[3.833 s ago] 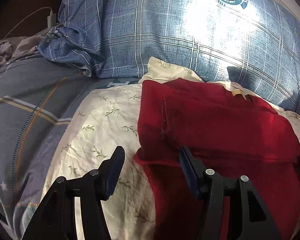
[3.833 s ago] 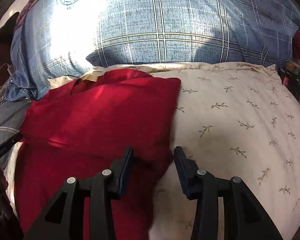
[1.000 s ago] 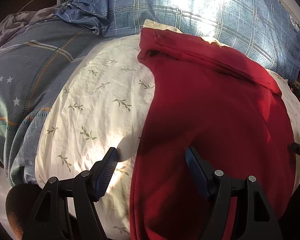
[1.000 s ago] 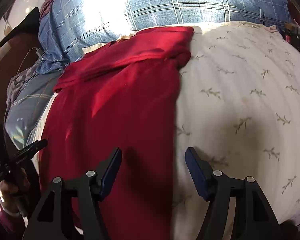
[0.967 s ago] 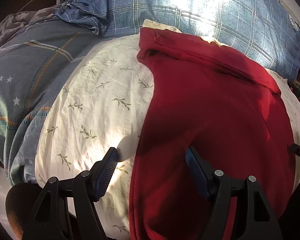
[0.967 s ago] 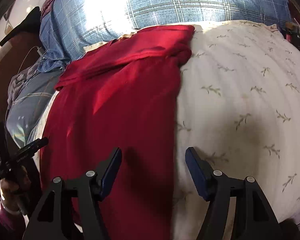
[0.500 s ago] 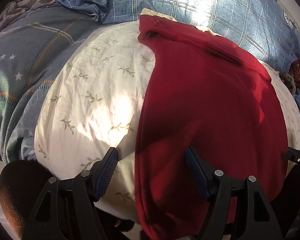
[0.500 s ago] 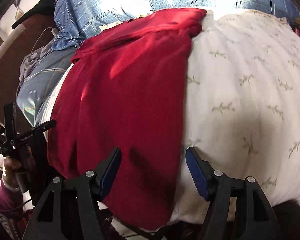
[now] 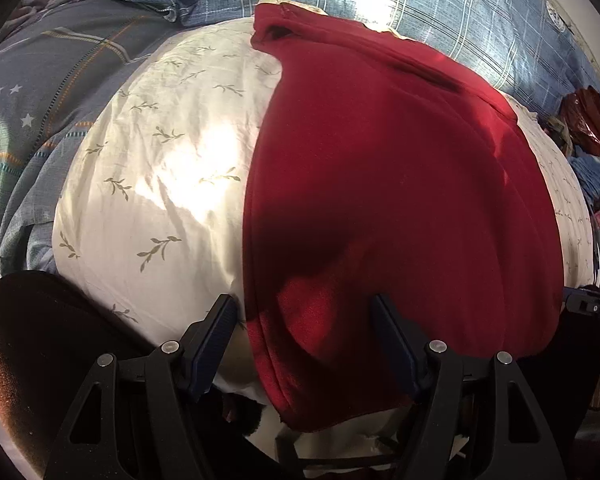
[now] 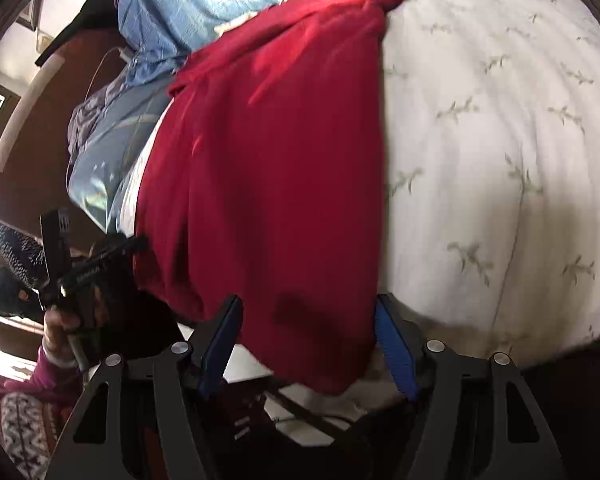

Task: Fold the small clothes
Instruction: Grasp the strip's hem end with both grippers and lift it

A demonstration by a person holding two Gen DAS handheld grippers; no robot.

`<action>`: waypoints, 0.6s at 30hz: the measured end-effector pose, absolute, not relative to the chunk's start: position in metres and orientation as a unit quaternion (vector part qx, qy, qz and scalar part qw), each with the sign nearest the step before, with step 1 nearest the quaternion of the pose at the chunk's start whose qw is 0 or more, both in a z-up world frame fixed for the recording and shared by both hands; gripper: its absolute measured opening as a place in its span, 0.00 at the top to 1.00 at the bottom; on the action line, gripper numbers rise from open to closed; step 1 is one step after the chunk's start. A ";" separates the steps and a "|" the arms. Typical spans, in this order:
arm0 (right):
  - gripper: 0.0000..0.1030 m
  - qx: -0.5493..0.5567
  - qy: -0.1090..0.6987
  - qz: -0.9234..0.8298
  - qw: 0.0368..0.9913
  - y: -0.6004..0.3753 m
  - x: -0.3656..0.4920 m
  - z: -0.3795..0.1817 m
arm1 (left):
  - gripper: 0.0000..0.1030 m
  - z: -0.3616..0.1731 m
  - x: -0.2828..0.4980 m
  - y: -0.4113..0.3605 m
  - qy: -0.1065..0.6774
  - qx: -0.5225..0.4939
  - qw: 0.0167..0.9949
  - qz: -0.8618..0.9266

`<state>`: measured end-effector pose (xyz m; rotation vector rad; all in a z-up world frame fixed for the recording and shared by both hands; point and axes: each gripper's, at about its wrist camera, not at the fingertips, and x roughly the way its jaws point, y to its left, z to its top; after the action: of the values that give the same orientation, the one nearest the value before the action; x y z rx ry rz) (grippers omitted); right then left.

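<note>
A dark red garment (image 9: 380, 184) lies spread lengthwise on a cream leaf-print cushion (image 9: 160, 184), its near hem hanging over the cushion's front edge. My left gripper (image 9: 304, 344) stands open, pointing steeply down, with the garment's near left corner between its jaws and no pad pressing on it. In the right wrist view the red garment (image 10: 276, 168) fills the middle left. My right gripper (image 10: 306, 340) is open too, straddling the near right corner. A hand holds the left gripper (image 10: 92, 264) at the garment's left edge.
A blue plaid pillow (image 9: 440, 8) lies behind the cushion and a grey-blue quilt with stars (image 9: 40, 92) to its left. Red bags and clutter (image 9: 588, 124) sit at the far right. A dark rounded object (image 9: 40, 340) is near the left gripper. The cream cushion (image 10: 500, 140) extends right.
Both grippers have drawn back toward the near edge and tilted further down. The garment's near hem and the cushion's front edge have come into view between the jaws.
</note>
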<state>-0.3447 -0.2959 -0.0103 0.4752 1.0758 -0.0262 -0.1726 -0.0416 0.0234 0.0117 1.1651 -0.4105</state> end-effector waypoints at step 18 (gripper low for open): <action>0.60 0.247 0.546 0.060 0.798 -0.287 -0.341 -0.042 | 0.35 0.017 -0.169 -0.042 0.567 0.006 0.796 -0.214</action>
<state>-0.3405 -0.2867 -0.0425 0.5310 1.1726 0.1290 -0.1695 -0.0418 0.0166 0.0130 1.2171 -0.4595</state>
